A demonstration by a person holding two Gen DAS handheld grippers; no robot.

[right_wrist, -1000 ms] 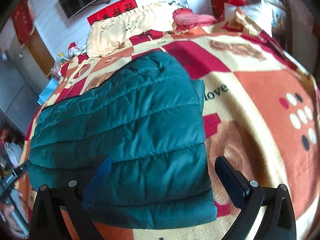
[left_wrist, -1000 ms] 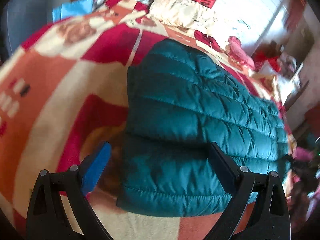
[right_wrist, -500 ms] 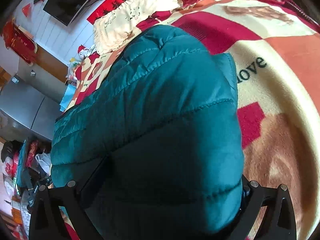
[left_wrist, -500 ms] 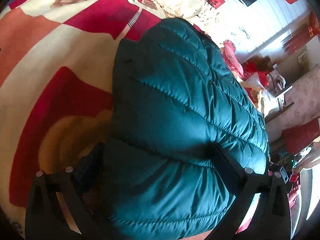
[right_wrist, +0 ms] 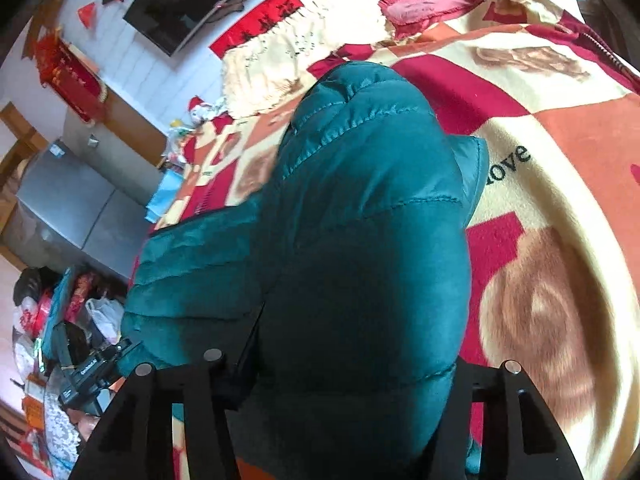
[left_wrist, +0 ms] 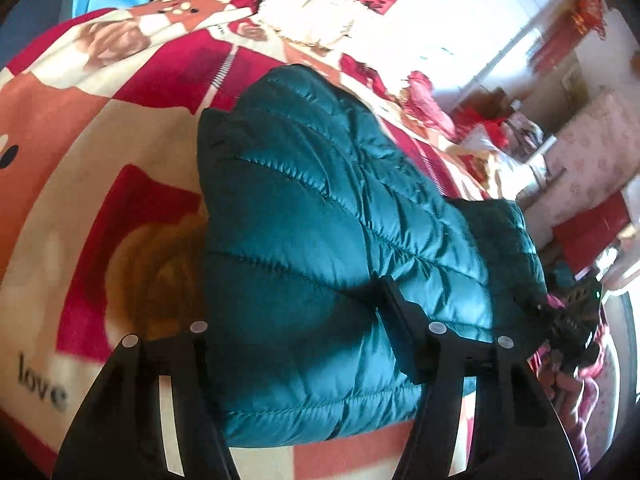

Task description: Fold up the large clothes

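Note:
A teal quilted down jacket (left_wrist: pixel 320 208) lies folded on a red, orange and cream blanket (left_wrist: pixel 80 152). My left gripper (left_wrist: pixel 296 328) is shut on the jacket's near edge, the puffy fabric bulging between its black fingers. My right gripper (right_wrist: pixel 352 360) is shut on the jacket's (right_wrist: pixel 368 216) other near end, which fills the gap between its fingers and hides the pads. The right end is lifted and bunched. The other gripper shows at the far edge of each view, past the jacket.
The blanket (right_wrist: pixel 560 152) covers a bed. A cream fringed cloth (left_wrist: pixel 312 16) and a pink cushion (right_wrist: pixel 420 4) lie at its far end. Bags and clutter (right_wrist: pixel 48 320) sit on the floor beside the bed. A grey cabinet (right_wrist: pixel 68 204) stands by the wall.
Both grippers came down from above the jacket and closed on its near edge. The jacket's ends have bunched up and lifted between the fingers.

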